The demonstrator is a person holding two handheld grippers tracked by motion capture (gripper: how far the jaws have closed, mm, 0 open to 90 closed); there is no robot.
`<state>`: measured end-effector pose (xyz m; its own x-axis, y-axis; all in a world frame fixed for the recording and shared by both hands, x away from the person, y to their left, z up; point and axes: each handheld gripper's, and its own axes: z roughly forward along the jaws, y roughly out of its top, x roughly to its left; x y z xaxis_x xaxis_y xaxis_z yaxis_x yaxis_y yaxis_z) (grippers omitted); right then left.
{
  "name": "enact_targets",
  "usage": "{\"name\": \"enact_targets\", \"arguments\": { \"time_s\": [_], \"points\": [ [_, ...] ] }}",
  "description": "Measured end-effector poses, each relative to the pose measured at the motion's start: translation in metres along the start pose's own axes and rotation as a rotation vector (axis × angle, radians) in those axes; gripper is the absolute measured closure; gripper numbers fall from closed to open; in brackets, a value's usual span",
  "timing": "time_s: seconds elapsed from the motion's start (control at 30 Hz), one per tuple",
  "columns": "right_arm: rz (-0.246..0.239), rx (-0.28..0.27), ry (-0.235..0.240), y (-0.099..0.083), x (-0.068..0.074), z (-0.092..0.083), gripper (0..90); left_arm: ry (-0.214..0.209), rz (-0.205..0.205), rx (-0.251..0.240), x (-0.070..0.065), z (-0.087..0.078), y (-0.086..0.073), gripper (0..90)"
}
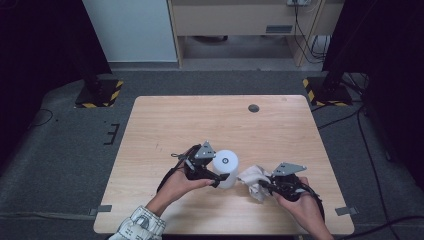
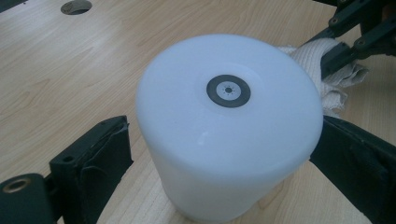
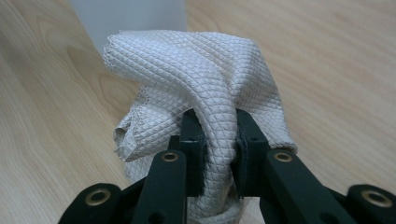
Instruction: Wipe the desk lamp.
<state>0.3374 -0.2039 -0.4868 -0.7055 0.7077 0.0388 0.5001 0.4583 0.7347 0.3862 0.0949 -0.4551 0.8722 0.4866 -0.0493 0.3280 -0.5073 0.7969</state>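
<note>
Even overhead light on the table; dark room corners; soft shadows; gripper views sharp up close, blurred farther off.

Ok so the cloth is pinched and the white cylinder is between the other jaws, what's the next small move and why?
Probably bring the cloth across onto the side of the white cylinder to start wiping. The right gripper is shut on a fold of it beside the cylinder, and the left gripper flanks the cylinder, seemingly steadying it on the table.
</note>
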Motion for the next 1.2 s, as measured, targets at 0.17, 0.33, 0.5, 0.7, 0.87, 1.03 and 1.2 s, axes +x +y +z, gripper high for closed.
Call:
{"name": "enact_targets", "arguments": {
  "time_s": [0.17,0.33,0.5,0.7,0.87,1.03,1.2],
  "points": [
    [0.014,-0.038,0.023,0.009,-0.001,-0.004,76.5,-0.003,0.0,-0.002,-0.001,0.0,0.0,5.2],
    [0.01,-0.067,0.044,0.021,0.0,-0.006,76.5,-0.006,-0.009,0.004,0.0,0.0,-0.002,6.4],
    [0.0,-0.092,0.057,0.039,-0.004,-0.008,76.5,-0.019,-0.004,0.019,0.001,0.001,-0.004,9.7],
    [-0.015,-0.153,0.058,0.064,-0.008,-0.014,76.8,-0.017,-0.003,0.032,0.0,0.0,-0.008,11.8],
    [-0.046,-0.165,0.083,0.085,-0.005,-0.013,76.8,-0.024,-0.015,0.035,0.001,0.001,-0.01,12.4],
    [-0.071,-0.142,0.104,0.094,-0.004,-0.001,76.8,-0.019,-0.015,0.027,0.001,0.001,-0.011,12.6],
    [-0.076,-0.118,0.115,0.089,-0.006,0.011,76.9,-0.016,-0.008,0.034,0.001,0.003,-0.011,12.9]
  ]
}}
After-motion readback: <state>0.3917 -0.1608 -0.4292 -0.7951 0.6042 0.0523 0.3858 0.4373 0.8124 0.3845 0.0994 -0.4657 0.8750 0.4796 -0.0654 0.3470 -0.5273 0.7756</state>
